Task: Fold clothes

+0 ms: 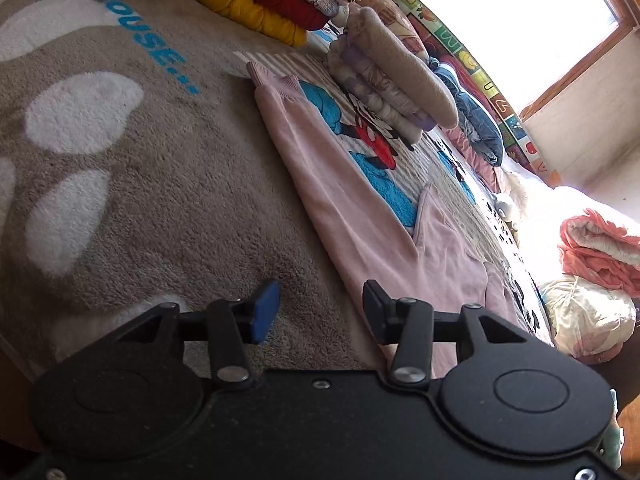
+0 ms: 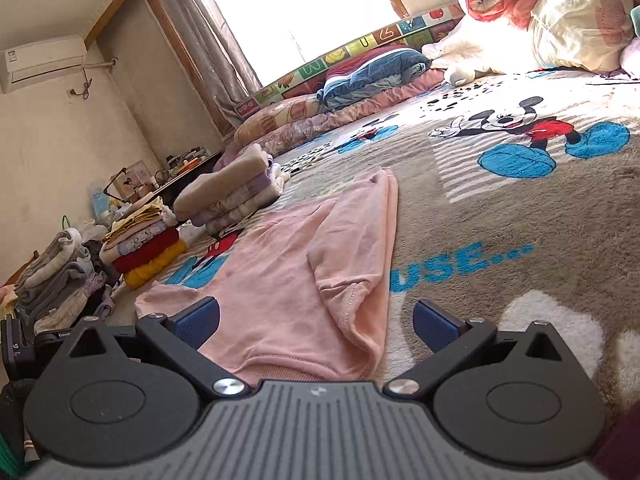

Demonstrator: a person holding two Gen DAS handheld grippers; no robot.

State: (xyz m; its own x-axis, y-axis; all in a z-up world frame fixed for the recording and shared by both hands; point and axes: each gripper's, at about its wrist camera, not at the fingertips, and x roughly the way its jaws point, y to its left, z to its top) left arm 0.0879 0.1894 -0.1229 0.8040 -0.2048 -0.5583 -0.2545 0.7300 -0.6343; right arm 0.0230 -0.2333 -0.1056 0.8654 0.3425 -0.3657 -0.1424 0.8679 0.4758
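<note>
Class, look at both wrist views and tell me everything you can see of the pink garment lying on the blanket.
The pink garment is a pale, soft, fleecy-looking knit. It lies flat on the cartoon-mouse blanket, partly folded over itself. One long sleeve stretches out straight and ends in a ribbed cuff. A stitched hem and a ribbed band lie nearest the right gripper, whose open jaws straddle it without pinching. The left gripper is open at its edge.

A: Left wrist view: low over the blanket (image 1: 140, 200), rolled, facing along the pink garment (image 1: 360, 220), window at upper right?
B: Yes; right wrist view sits close, level, sharing garment (image 2: 304, 264) and folded stacks (image 2: 236, 196)
</note>
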